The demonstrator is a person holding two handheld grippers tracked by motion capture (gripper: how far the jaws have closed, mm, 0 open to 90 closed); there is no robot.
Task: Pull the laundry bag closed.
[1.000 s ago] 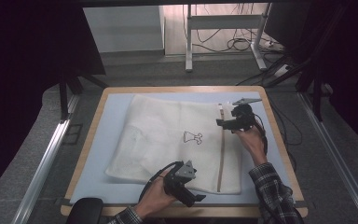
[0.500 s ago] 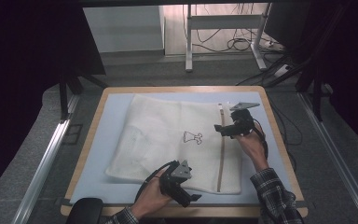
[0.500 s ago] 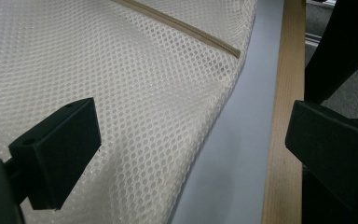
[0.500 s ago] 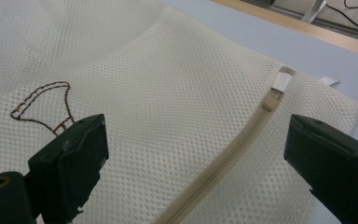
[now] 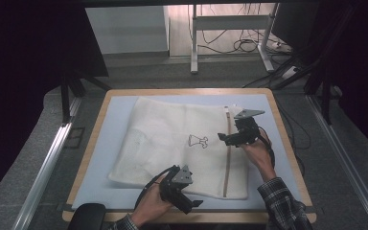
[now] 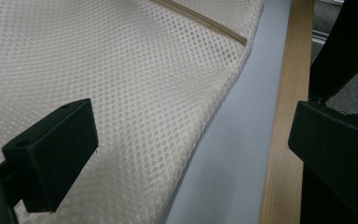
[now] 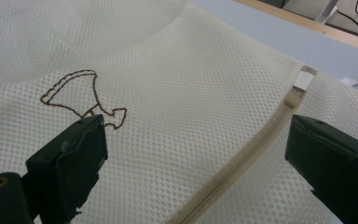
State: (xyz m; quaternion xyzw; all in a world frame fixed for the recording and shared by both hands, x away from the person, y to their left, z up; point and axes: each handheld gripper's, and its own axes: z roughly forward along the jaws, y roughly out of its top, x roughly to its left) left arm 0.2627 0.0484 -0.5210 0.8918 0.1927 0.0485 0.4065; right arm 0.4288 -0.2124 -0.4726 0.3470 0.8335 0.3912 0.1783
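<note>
Presently, findings as follows.
Mesh bag [image 5: 182, 143]: lies flat on the blue mat [image 5: 105, 143], zip end toward the person's right.
Zip [image 5: 227, 153]: long axis runs from near edge to far edge.
Right gripper [image 5: 225, 139]: nearer the zip, hovering over it; jaws have just been opening, now wide apart, nothing clamped.
Left gripper [image 5: 194, 203]: at the bag's near edge, jaws apart, empty.

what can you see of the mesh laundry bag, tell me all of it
The mesh laundry bag is cream, open-weave netting, lying flat and slightly rumpled on the pale blue mat. A beige zipper runs along its right side, closed as far as can be seen, with a small white tab at the far end. A brown embroidered dress outline sits mid-panel. Neither gripper clamps it.
</note>
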